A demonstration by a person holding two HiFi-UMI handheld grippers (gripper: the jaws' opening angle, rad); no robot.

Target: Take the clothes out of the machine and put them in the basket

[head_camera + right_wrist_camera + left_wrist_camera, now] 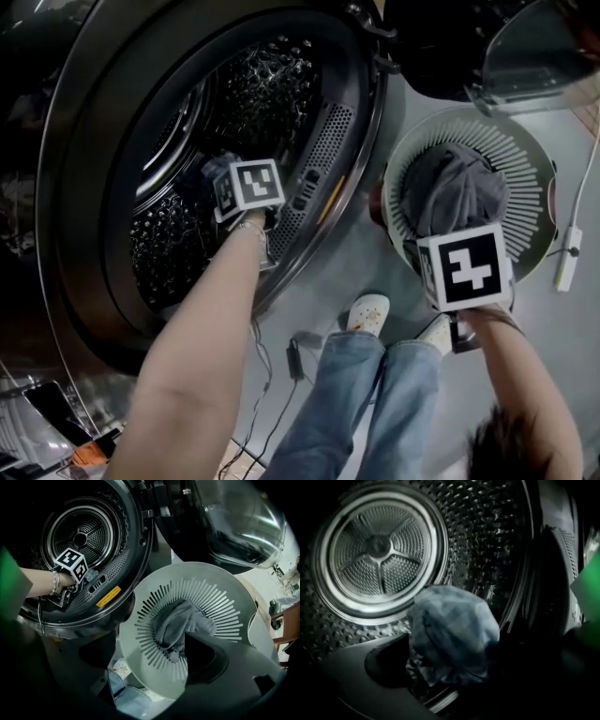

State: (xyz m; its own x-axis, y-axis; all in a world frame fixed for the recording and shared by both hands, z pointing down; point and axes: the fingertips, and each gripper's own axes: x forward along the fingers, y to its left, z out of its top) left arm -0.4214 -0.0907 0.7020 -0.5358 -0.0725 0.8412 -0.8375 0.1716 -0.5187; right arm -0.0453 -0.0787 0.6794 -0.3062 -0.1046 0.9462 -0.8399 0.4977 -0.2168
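Observation:
The machine's drum point(379, 550) stands open at the left. My left gripper point(452, 667) reaches into the door opening and is shut on a bunched blue checked cloth point(452, 630), which hangs in front of the perforated drum wall. In the head view that cloth point(216, 169) shows beside the left marker cube point(249, 186). My right gripper point(151, 659) hovers open above the white slatted basket point(211, 597). A grey garment point(180, 623) lies crumpled in the basket point(530, 178), under the right marker cube point(464, 267); the jaws stand wide and do not press on it.
The machine's glass door point(239, 522) hangs open above the basket. The door ring point(108, 595) with a yellow label sits between drum and basket. The person's jeans point(375, 394) and white shoes point(367, 312) are on the floor by the basket. Cables point(281, 375) trail near the machine's base.

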